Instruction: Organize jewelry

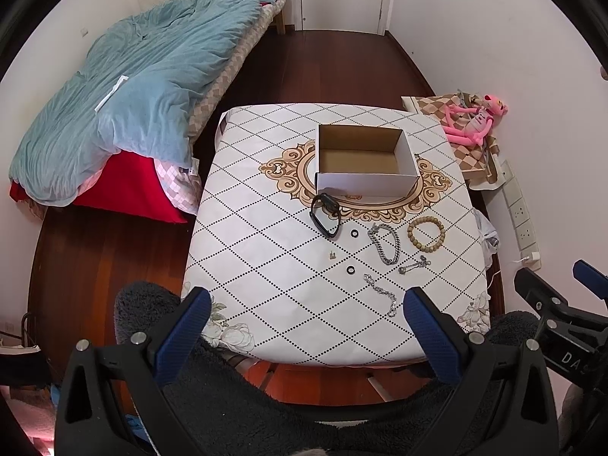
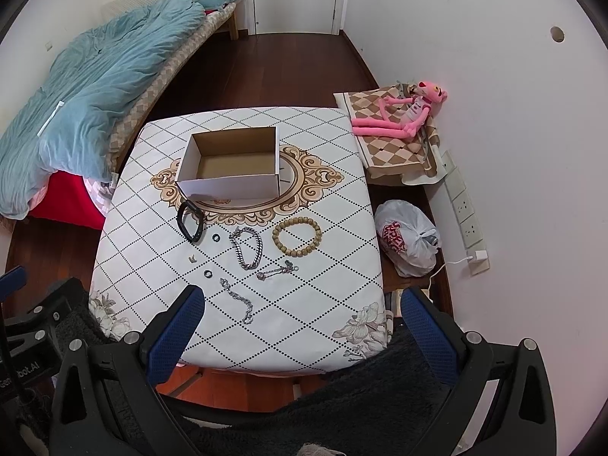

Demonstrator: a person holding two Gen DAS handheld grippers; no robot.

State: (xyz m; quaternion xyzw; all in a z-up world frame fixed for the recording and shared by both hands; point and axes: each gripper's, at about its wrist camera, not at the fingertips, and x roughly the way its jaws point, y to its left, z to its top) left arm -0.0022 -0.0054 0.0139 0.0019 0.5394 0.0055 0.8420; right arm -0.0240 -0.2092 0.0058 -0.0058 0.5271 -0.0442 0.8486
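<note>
A square table [image 1: 266, 304] under a white diamond-patterned cloth is filling the middle of both views, with dark wood floor running around its left, far and near edges, so there is open room on those sides. A bed with a blue duvet [image 1: 125, 98] is lying off the table's left side across a strip of floor. On the right, a low stand bearing a pink plush toy [image 2: 402, 117] is sitting close against the table's far right corner, and a white plastic bag [image 2: 410, 235] is resting on the floor just beside the right edge, narrowing that side.

An open cardboard box [image 1: 364, 159] is standing on the table's far half, its long axis running left to right and its opening facing up. A black watch band [image 1: 326, 214] is lying just in front of the box's near left corner, its long axis running roughly near to far. To its right, a heavy silver chain bracelet [image 1: 385, 243] is lying as a loop elongated near to far, and a wooden bead bracelet [image 1: 426, 235] is lying as a round loop beside it. Nearer, a thin silver chain [image 1: 382, 294] is stretching diagonally, and a short silver chain [image 1: 414, 265] is lying near it. Two small dark rings [image 1: 354, 233] [image 1: 350, 269] and a tiny clasp-like piece [image 1: 333, 255] are sitting apart on the cloth.

The left gripper [image 1: 307, 307] and right gripper [image 2: 300, 304] are hovering over the near edge, both spread wide, holding nothing.
</note>
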